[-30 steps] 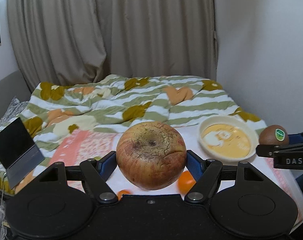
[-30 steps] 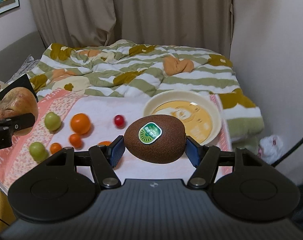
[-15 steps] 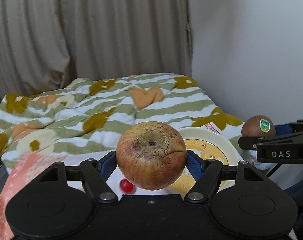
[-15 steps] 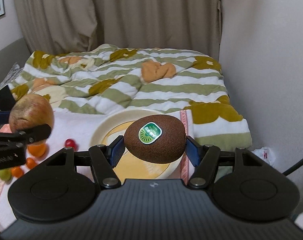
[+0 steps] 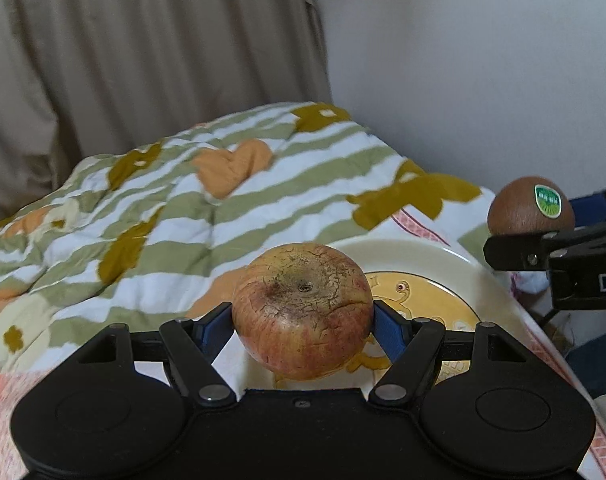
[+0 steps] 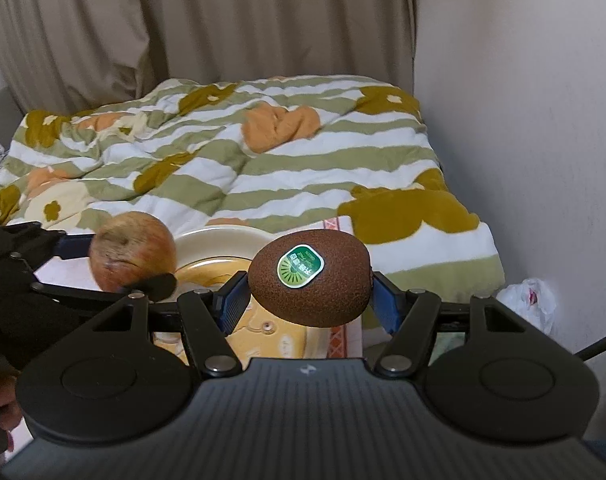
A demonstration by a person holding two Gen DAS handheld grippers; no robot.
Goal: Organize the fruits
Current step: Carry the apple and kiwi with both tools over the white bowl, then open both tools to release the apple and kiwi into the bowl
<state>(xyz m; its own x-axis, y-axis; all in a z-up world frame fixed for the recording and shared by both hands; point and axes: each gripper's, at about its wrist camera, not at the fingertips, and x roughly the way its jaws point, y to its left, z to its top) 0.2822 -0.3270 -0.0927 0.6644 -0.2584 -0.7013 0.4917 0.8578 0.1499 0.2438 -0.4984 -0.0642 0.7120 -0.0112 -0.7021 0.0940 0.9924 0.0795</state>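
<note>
My left gripper (image 5: 303, 320) is shut on a wrinkled red-yellow apple (image 5: 303, 310) and holds it above the near left part of a cream plate (image 5: 431, 256) with a yellow printed centre. My right gripper (image 6: 310, 292) is shut on a brown kiwi (image 6: 310, 280) with a green sticker, held above the plate's right part (image 6: 215, 240). In the left wrist view the kiwi (image 5: 531, 206) and right gripper show at the far right. In the right wrist view the apple (image 6: 133, 250) and left gripper show at the left.
The plate rests on a white and pink cloth (image 5: 7, 392) at the edge of a bed with a green-striped quilt (image 6: 263, 168). A wall (image 6: 523, 120) stands close on the right, curtains (image 6: 183, 20) behind. A white plastic bag (image 6: 529, 296) lies on the floor at the right.
Both grippers have moved to the right and over the plate with their fruits. The small loose fruits on the cloth have dropped out of view.
</note>
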